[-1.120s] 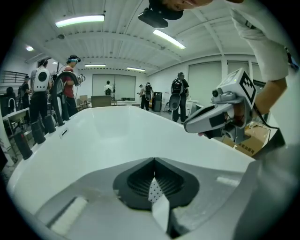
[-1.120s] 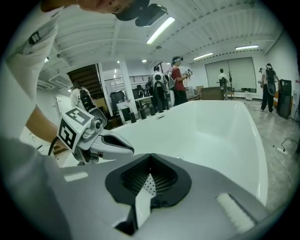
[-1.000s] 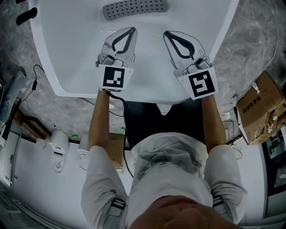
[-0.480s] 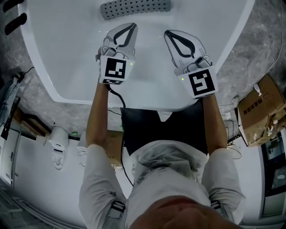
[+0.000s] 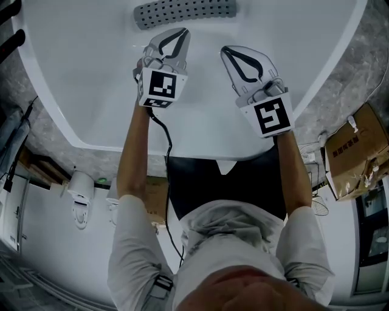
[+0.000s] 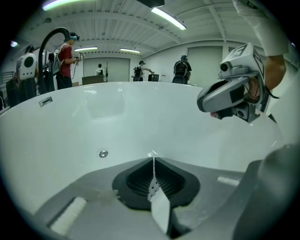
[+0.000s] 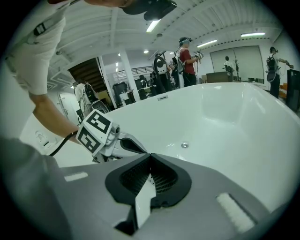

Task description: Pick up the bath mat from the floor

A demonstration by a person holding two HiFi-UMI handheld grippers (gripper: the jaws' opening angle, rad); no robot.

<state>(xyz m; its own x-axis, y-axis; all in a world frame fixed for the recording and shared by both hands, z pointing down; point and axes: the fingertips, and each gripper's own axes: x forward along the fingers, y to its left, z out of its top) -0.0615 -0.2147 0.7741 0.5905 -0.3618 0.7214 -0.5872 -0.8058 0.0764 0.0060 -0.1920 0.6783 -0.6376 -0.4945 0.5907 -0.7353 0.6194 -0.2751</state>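
Note:
A grey perforated bath mat (image 5: 185, 11) lies on the bottom of a white bathtub (image 5: 91, 91), at the top of the head view. My left gripper (image 5: 176, 33) hangs inside the tub just short of the mat, its jaws shut with nothing between them (image 6: 153, 157). My right gripper (image 5: 234, 51) hangs beside it, a little further from the mat, also shut and empty (image 7: 150, 154). Each gripper view shows the other gripper, the right gripper (image 6: 234, 96) and the left gripper (image 7: 105, 136), over the tub's white wall. The mat is in neither gripper view.
A small metal fitting (image 6: 103, 153) sits in the tub wall. A cardboard box (image 5: 355, 152) stands on the stone floor at right, white devices (image 5: 79, 197) at left. A black cable (image 5: 167, 146) hangs from the left gripper. People (image 6: 65, 56) stand beyond the tub.
Both grippers have sunk deeper into the tub and moved closer to the mat, the left one more. Both stay shut. The mat has not moved.

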